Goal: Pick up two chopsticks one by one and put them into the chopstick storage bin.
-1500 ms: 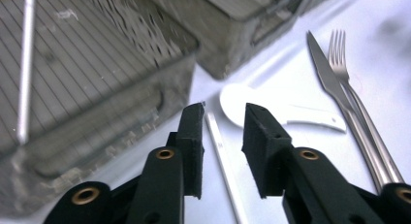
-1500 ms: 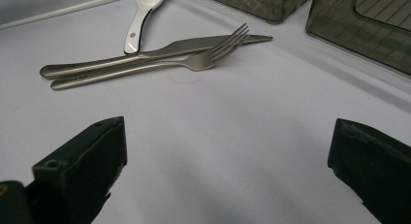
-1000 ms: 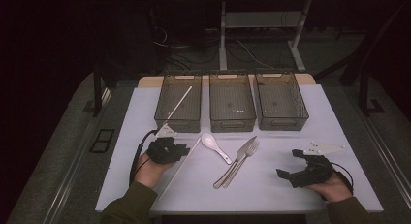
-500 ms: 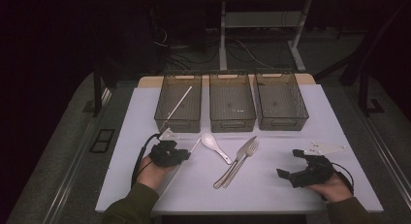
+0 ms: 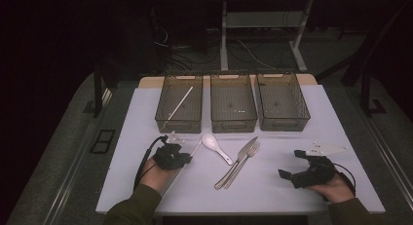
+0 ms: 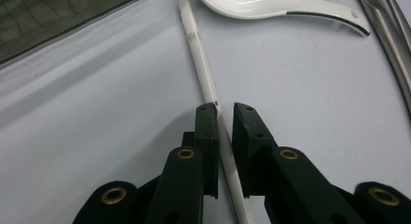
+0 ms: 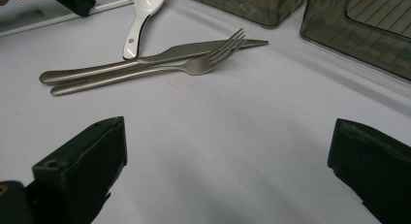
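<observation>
Left gripper view has the left gripper (image 6: 224,112) low over the table, its jaws straddling a white chopstick (image 6: 201,64) that runs out ahead of the tips toward the white spoon (image 6: 271,8). Jaws have just been closing and now sit almost together around the stick; the left pad looks to be on it, but a thin gap on the other side leaves it unclear whether the pinch is firm. Grabbing mid-length makes sense, since the stick would lift level rather than tip. High view: beyond the left gripper (image 5: 181,156) sit three trays, and the left tray (image 5: 168,119) already holds another chopstick (image 5: 179,103) leaning across it, so this one likely goes there too. Spoon (image 5: 215,146), then knife (image 5: 238,161) and fork (image 5: 244,159) lying side by side, are off to this claw's right. Right gripper (image 5: 298,172) rests on the table (image 5: 272,196) well apart from the cutlery, jaws spread wide with nothing between, probably parked out of the way while the other hand works.
</observation>
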`<state>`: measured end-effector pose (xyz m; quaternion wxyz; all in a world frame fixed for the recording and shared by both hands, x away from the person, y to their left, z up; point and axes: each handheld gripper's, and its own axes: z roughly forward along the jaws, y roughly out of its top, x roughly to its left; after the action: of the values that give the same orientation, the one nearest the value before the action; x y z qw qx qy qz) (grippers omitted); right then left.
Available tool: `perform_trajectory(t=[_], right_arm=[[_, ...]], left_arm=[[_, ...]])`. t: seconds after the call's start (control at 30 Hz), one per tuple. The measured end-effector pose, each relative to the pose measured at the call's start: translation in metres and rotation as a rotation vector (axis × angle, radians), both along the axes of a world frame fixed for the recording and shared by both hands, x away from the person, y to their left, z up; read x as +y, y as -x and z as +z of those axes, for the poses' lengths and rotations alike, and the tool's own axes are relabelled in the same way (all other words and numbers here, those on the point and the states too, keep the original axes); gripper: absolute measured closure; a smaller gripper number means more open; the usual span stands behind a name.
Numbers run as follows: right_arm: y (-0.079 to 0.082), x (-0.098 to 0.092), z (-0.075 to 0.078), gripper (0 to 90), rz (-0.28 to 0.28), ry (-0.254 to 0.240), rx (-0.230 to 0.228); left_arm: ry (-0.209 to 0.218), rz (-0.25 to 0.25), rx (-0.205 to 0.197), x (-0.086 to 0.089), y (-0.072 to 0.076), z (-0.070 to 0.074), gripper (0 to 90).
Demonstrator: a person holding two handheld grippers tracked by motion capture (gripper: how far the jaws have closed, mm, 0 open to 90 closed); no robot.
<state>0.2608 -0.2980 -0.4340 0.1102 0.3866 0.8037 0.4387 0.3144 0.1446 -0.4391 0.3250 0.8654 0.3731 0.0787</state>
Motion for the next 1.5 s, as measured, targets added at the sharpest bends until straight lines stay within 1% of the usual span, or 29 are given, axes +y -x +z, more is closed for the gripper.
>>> perform_trajectory(t=[0.1, 0.17, 0.4, 0.57, 0.67, 0.77, 0.83, 0.93, 1.0, 1.1, 1.23, 1.3, 1.37, 1.43, 1.5], right_arm=[[0.0002, 0.0003, 0.0001, 0.5, 0.001, -0.001, 0.001], [0.0002, 0.0004, 0.0001, 0.5, 0.002, 0.000, 0.001], [0.0004, 0.0008, 0.0000, 0.5, 0.006, 0.001, 0.003], [0.0004, 0.0005, 0.0002, 0.5, 0.005, 0.000, 0.003], [0.0004, 0.0004, 0.0004, 0.5, 0.006, -0.001, -0.001], [0.0004, 0.0005, 0.0004, 0.5, 0.006, -0.001, 0.002], [0.0004, 0.0006, 0.0002, 0.5, 0.006, 0.000, 0.001], [0.0005, 0.0009, 0.0004, 0.5, 0.006, 0.002, 0.003], [0.0006, 0.0011, 0.0004, 0.5, 0.007, 0.003, 0.001], [0.0009, 0.0011, 0.0007, 0.5, 0.005, 0.002, 0.003], [0.0010, 0.0006, 0.0009, 0.5, 0.007, 0.000, 0.000], [0.0008, 0.0004, 0.0008, 0.5, 0.007, 0.000, 0.000], [0.0009, 0.0005, 0.0009, 0.5, 0.007, -0.001, 0.001], [0.0010, 0.0006, 0.0010, 0.5, 0.007, 0.000, 0.000], [0.0010, 0.0006, 0.0010, 0.5, 0.006, 0.001, 0.000]], left_arm=[[-0.019, 0.002, -0.011, -0.0019, 0.0013, 0.0000, 79.7], [-0.023, 0.012, -0.013, -0.0027, 0.0022, 0.0000, 80.1], [-0.004, 0.040, 0.009, -0.0019, 0.0005, 0.0004, 82.0], [-0.005, 0.042, 0.013, -0.0006, -0.0018, 0.0010, 83.5], [-0.024, 0.039, 0.010, -0.0011, -0.0019, 0.0020, 83.7], [-0.024, 0.035, 0.002, -0.0011, -0.0012, 0.0013, 83.5], [-0.015, 0.035, 0.000, 0.0000, -0.0011, 0.0004, 83.3], [-0.019, 0.029, -0.008, -0.0004, -0.0007, 0.0002, 83.0], [-0.021, 0.025, -0.003, -0.0003, -0.0013, 0.0007, 83.3], [-0.013, 0.029, 0.006, 0.0008, -0.0025, 0.0010, 83.7], [-0.033, 0.032, -0.006, 0.0009, -0.0039, 0.0025, 83.8], [-0.023, 0.037, -0.006, 0.0023, -0.0047, 0.0027, 83.8], [-0.031, 0.031, -0.010, 0.0038, -0.0050, 0.0044, 83.8], [-0.026, 0.027, -0.014, 0.0049, -0.0052, 0.0057, 83.8], [-0.033, 0.025, -0.013, 0.0056, -0.0051, 0.0069, 83.8]])
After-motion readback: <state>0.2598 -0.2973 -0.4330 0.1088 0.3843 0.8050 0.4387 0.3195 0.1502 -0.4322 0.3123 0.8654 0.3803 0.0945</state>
